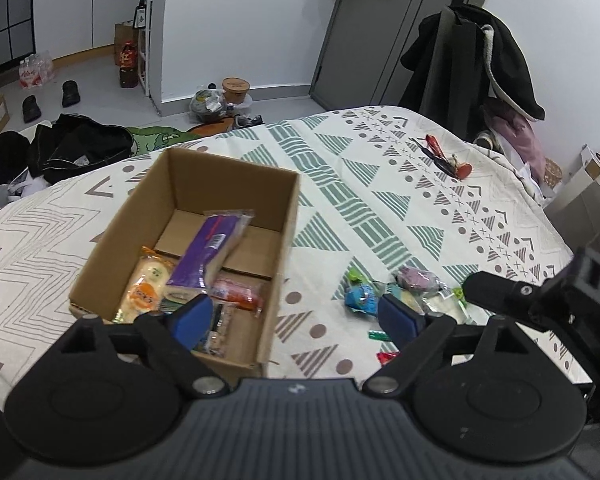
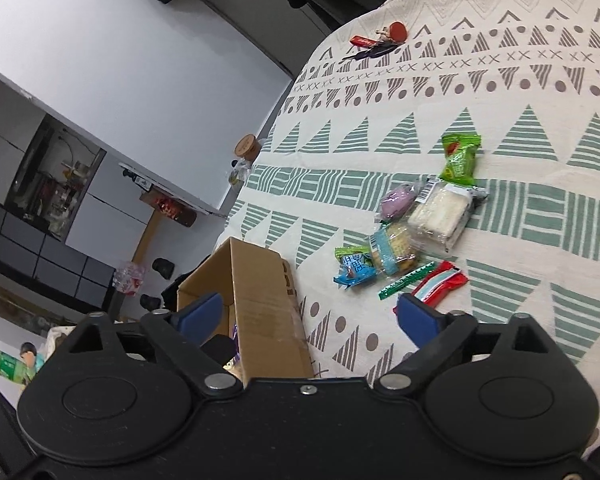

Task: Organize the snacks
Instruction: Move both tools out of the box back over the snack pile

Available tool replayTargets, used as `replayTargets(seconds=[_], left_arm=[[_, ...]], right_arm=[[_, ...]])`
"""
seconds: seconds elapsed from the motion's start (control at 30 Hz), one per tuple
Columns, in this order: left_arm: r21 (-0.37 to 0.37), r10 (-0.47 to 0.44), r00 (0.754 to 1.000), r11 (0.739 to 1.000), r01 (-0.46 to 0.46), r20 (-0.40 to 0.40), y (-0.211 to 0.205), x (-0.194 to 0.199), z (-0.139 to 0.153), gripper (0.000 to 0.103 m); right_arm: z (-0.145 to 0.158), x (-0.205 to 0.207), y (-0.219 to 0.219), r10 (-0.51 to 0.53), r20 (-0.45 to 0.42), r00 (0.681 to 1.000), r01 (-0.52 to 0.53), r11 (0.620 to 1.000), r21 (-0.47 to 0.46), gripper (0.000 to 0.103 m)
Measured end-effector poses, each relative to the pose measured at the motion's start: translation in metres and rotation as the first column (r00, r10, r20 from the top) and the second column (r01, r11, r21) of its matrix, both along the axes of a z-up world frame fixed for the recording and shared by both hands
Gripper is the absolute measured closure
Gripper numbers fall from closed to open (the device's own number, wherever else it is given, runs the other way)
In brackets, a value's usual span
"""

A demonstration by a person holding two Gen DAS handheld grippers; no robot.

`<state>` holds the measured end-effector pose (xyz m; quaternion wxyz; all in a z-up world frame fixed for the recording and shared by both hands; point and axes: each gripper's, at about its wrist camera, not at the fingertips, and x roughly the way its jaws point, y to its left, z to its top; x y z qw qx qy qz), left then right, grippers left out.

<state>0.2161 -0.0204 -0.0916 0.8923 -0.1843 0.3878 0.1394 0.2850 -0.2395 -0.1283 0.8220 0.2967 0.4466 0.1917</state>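
Blue pads tip both grippers, and both sets of jaws stand wide with nothing between them. At the bottom of the left wrist view the left gripper [image 1: 294,318] hangs over the near end of the cardboard box [image 1: 288,216]. At the bottom of the right wrist view the right gripper [image 2: 310,316] sits between the box and the loose snacks.

Inside the box, left of centre, lie a purple packet [image 1: 210,252], a yellow packet [image 1: 146,292] and a red one [image 1: 238,292].

Mid-frame in the right view, the remaining snacks lie bunched on the patterned bedspread [image 2: 500,128]: a red wrapper [image 2: 440,282], a thin green stick [image 2: 406,280], a blue packet [image 2: 352,272], a clear-wrapped white cake [image 2: 440,212] and a green packet [image 2: 460,158].

These are probably light, crinkly and slippery; the cake likely crushes easily, so a sealed end seems the safer hold. The print on the packets is too small to read.
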Motion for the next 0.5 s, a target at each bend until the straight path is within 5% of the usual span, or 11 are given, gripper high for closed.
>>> replayTargets(seconds=[0.5], left_arm=[[0.005, -0.032, 0.999, 0.999, 0.032, -0.024, -0.038, 0.023, 0.005, 0.007]], right_arm=[[-0.009, 0.009, -0.052, -0.095, -0.053, 0.994, 0.098, 0.994, 0.058, 0.0]])
